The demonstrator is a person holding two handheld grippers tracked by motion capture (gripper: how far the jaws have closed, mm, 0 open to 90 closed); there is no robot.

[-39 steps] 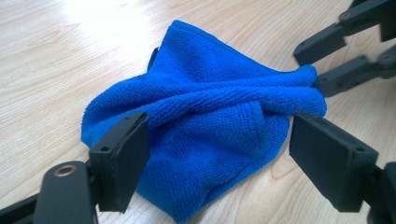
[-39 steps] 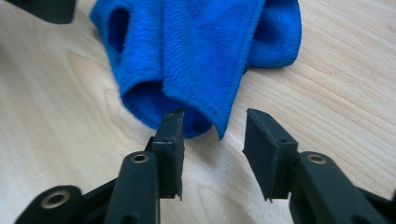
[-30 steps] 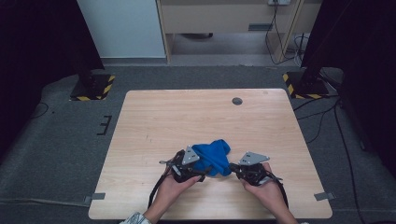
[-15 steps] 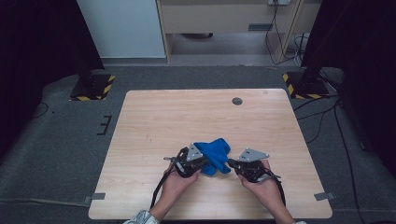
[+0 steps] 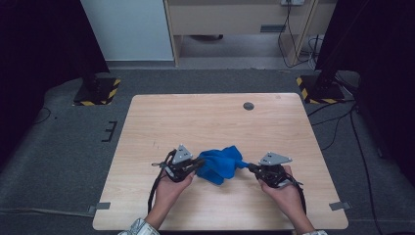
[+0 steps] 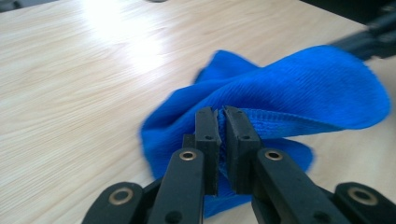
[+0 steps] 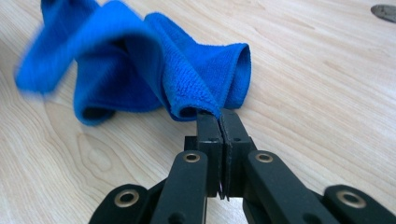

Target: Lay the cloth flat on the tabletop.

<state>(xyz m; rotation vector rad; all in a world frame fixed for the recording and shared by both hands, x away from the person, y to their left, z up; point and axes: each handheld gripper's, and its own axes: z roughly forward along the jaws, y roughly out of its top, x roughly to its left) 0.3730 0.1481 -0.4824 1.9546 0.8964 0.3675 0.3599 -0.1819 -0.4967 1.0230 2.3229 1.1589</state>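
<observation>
The blue cloth (image 5: 221, 164) hangs just above the bench (image 5: 195, 117), soft, light, limp. Left hand-held gripper (image 6: 221, 112) and right hand-held gripper (image 7: 219, 114) each pinch an edge; grip hems.

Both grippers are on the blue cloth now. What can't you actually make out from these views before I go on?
- Blue cloth: its shape and corners, hidden in its own folds in every view.
- Cloth's far end, right gripper view: motion-blurred.
- Right gripper, left gripper view: blurred, cut by the edge.
- Dark round spot on the table, high view: too small to identify.
</observation>
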